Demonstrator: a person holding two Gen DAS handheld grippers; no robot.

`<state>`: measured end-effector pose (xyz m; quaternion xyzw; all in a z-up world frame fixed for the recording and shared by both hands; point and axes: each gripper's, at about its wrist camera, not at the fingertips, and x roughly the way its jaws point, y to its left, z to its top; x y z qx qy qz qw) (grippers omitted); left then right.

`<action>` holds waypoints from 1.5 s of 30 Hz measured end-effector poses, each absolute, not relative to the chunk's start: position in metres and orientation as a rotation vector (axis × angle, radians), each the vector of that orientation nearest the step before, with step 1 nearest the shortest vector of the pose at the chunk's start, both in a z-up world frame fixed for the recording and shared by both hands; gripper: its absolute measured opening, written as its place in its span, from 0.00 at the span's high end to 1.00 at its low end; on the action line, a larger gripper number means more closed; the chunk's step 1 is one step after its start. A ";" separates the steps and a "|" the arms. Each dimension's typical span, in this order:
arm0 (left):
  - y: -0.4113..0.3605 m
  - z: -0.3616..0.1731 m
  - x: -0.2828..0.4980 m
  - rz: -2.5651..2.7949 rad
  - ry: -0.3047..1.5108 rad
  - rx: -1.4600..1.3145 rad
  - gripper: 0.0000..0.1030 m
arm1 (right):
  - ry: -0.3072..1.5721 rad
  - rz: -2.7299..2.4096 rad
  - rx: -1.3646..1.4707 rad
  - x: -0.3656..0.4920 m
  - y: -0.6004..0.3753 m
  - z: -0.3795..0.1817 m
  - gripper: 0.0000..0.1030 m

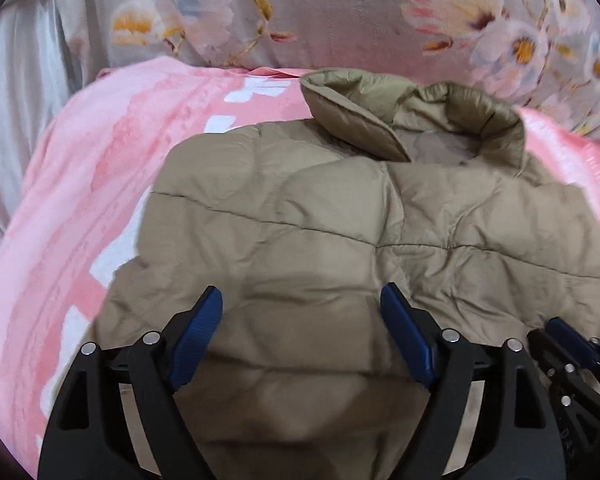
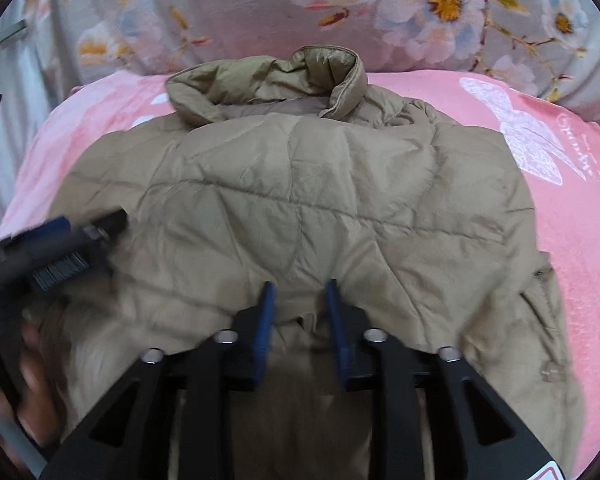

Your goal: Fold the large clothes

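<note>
a: where does your jacket (image 1: 340,220) lie?

b: your tan quilted jacket lies spread on the pink blanket (image 1: 80,200). its collar (image 1: 412,116) stands up at the far end of the jacket, next to the grey flowered cloth (image 1: 320,12) beyond the blanket.

a: state of your left gripper (image 1: 302,296)?

b: it hangs over the near part of the jacket, on the jacket's left half. its blue pads (image 1: 202,340) stand wide apart. jacket cloth shows in the gap below them, but the pads do not press on it. nothing is held.

a: and your right gripper (image 2: 300,286)?

b: it sits over the near middle of the jacket. its blue pads (image 2: 266,332) stand a narrow way apart, much closer than the left pair. a ridge of jacket cloth rises just beyond the tips. i cannot tell whether the pads pinch it; they look clear of it.

a: are the two grippers near each other?

b: yes. both are over the near edge of the jacket, side by side.
</note>
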<state>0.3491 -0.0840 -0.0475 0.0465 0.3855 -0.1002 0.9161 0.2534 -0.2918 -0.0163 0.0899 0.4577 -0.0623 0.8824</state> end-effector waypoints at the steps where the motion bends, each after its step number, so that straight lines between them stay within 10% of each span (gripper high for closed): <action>1: -0.074 -0.039 0.351 -0.220 0.803 0.067 0.23 | 0.958 -0.124 0.210 0.249 -0.298 -0.011 0.58; 15: -0.110 -0.012 0.494 -0.418 1.085 -0.316 0.25 | 0.942 -0.164 0.608 0.377 -0.371 0.008 0.55; 18: -0.115 -0.027 0.505 -0.432 1.120 -0.345 0.53 | 1.005 -0.138 0.613 0.401 -0.371 -0.010 0.97; 20: -0.116 -0.025 0.502 -0.466 1.118 -0.329 0.87 | 0.894 -0.123 0.595 0.396 -0.371 0.010 0.97; 22: -0.110 -0.015 0.496 -0.483 1.061 -0.323 0.93 | 0.773 -0.090 0.548 0.385 -0.368 0.033 0.97; 45: -0.124 -0.071 0.464 -0.404 0.913 -0.091 0.93 | 0.918 -0.212 0.332 0.399 -0.357 -0.044 0.99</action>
